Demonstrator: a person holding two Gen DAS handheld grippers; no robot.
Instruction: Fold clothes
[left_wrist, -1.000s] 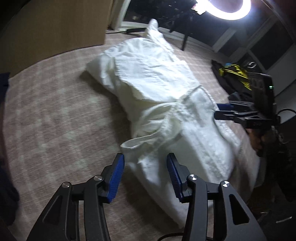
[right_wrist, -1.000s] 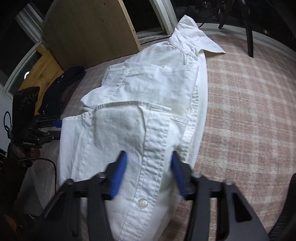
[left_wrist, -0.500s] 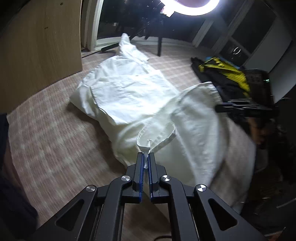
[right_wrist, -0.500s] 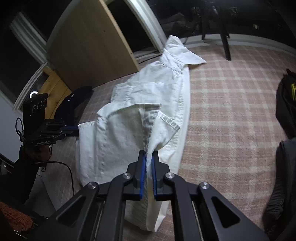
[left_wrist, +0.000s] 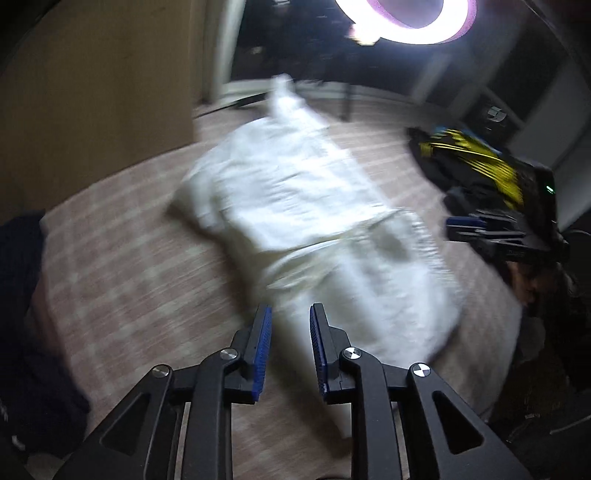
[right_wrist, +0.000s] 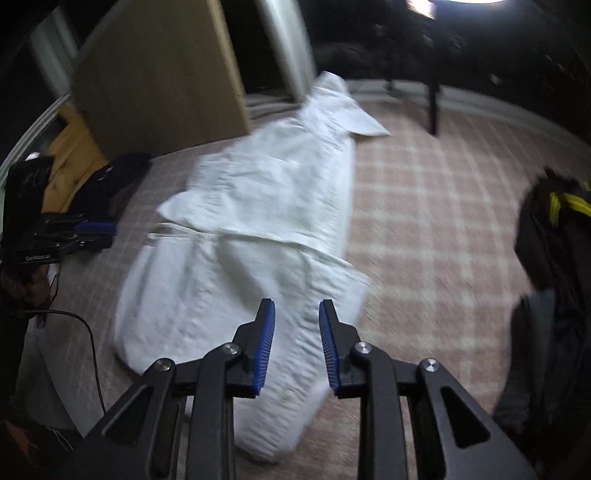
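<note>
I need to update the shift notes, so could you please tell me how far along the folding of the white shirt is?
Done: the white shirt lies on the plaid cover as a long narrow strip, sides folded in, collar at the far end. In hand: nothing; the left tool and right tool are opening, no cloth between the pads. Left: folding the bottom up toward the collar; the strip is not yet doubled lengthwise.

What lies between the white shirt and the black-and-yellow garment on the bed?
Bare plaid bedcover separates the white shirt from the black-and-yellow garment, shown in the right wrist view.
</note>
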